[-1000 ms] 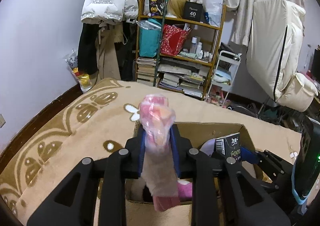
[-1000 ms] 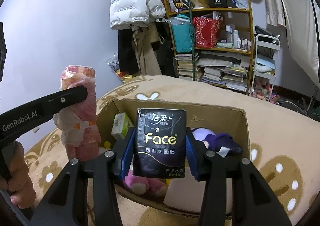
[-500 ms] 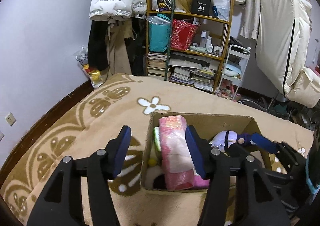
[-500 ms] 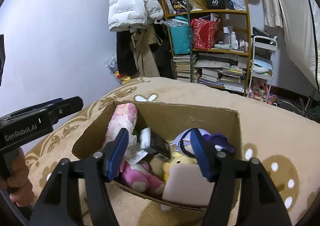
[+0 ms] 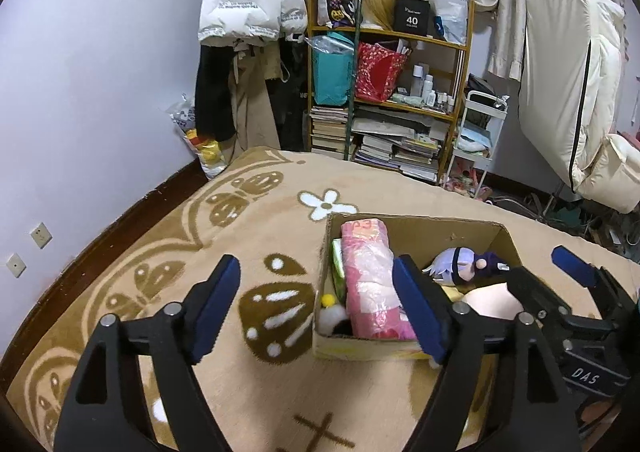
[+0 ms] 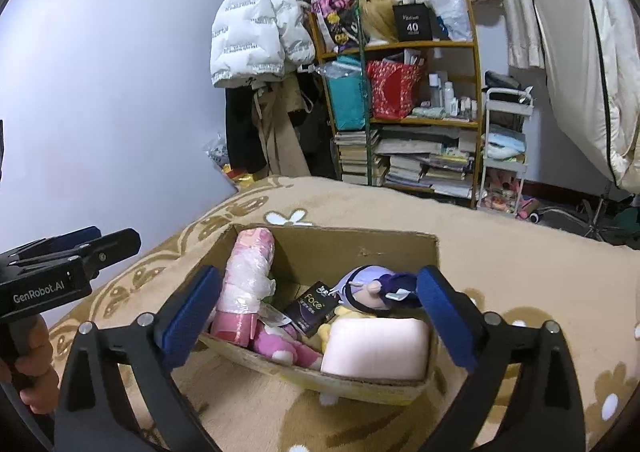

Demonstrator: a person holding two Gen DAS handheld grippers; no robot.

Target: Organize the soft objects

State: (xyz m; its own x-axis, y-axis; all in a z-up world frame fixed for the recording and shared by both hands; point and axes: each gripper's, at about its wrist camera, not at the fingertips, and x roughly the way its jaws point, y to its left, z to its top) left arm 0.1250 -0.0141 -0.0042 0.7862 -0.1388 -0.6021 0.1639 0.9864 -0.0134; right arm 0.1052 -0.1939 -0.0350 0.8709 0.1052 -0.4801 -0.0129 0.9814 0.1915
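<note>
**Both things are in the box**

The left gripper [image 5: 316, 316] and right gripper [image 6: 316, 316] are opening wide and hold nothing. The pink roll [image 5: 370, 276] and the black tissue pack [image 6: 314, 306] lie inside the cardboard box [image 6: 356, 248]. I think the next job is finding another soft thing.

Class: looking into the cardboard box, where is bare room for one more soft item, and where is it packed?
Free: the pocket along the cardboard box's far wall, between the pink roll and the purple-haired plush. Crowded: the near end, with the pale cushion and pink plush.
</note>
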